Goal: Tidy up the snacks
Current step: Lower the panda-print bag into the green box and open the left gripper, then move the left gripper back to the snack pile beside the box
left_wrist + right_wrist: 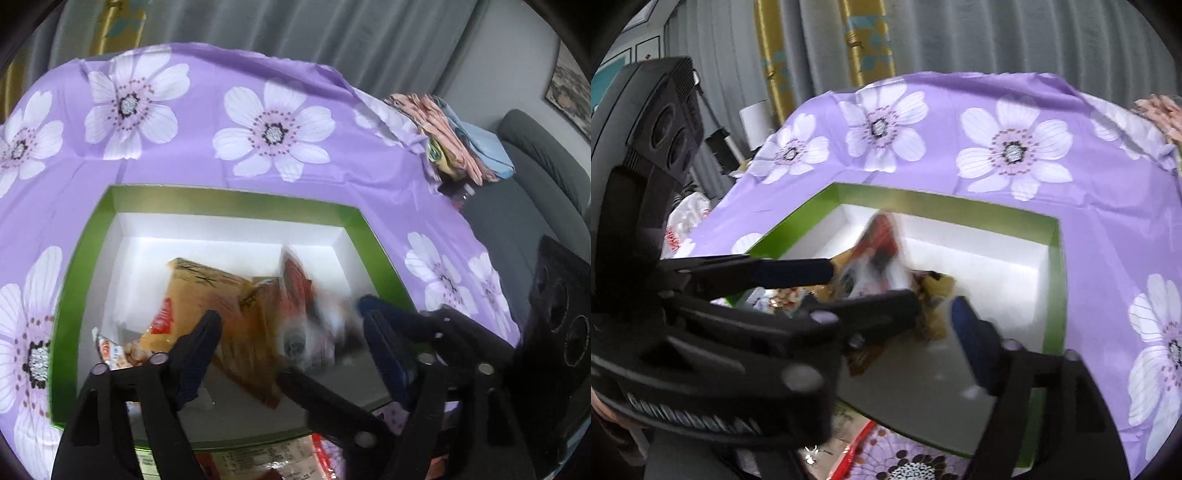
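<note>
Purple flowered cloth [207, 173] is covering the table, and nearest the cameras both claws are hanging spread over a green box [229, 197]: left gripper [291, 328] and right gripper [934, 306], neither pinching anything. Inside its white interior, an orange snack bag [229, 306] is lying beside a blurred red-and-white packet [299, 295]. Farther off, folded cloths [454, 136] are sitting at the table's edge, before grey curtains [332, 33].
</note>
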A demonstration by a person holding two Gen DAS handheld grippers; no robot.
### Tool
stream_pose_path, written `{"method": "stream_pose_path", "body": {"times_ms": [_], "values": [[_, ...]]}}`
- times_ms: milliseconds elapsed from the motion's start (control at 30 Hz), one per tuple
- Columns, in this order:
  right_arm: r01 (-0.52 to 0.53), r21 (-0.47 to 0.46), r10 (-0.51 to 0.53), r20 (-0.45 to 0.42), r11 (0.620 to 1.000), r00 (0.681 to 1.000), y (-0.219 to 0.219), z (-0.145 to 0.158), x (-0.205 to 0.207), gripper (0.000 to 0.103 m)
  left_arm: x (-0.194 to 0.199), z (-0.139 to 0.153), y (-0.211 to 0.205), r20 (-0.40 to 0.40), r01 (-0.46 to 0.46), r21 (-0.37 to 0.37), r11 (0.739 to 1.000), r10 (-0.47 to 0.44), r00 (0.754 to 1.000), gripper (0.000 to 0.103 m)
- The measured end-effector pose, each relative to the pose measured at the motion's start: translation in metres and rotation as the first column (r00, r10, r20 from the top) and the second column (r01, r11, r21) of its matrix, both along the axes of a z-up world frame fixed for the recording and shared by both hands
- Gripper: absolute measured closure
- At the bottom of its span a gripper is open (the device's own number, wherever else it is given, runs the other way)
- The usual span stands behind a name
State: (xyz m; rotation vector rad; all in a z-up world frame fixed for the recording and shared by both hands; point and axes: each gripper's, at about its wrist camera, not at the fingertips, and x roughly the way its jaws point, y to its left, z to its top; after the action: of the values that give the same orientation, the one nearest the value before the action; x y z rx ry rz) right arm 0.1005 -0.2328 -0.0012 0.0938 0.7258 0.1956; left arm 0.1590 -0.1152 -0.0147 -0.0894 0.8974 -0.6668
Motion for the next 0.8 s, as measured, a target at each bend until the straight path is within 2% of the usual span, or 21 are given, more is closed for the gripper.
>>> {"method": "stream_pose_path", "body": {"times_ms": [167,400,533,600,800], "values": [[0.071,0.004,-0.071,0.038,0.997,0.997,-0.017,0.011,-0.019,0.019,-0.011,0.014,0.013,0.080,-0.044,0.021,0.999,0.042,0.996,0.008],[0.144,0.050,-0.148,0.084,0.988,0.985,-0.034,0.023,-0.064,0.015,-0.034,0.032,0.031,0.140,-0.087,0.005,0.996,0.086,0.986,0.008],[0.158,0.081,-0.165,0.097,0.984,0.981,-0.035,0.029,-0.086,0.005,-0.049,0.039,0.036,0.158,-0.099,0.015,0.995,0.095,0.983,0.007],[0.159,0.099,-0.168,0.097,0.982,0.981,-0.035,0.030,-0.095,0.001,-0.057,0.041,0.039,0.159,-0.101,0.012,0.995,0.097,0.982,0.007],[0.131,0.114,-0.139,0.069,0.985,0.988,-0.023,0.025,-0.117,0.000,-0.074,0.038,0.057,0.132,-0.108,0.000,0.994,0.107,0.985,0.007]]}}
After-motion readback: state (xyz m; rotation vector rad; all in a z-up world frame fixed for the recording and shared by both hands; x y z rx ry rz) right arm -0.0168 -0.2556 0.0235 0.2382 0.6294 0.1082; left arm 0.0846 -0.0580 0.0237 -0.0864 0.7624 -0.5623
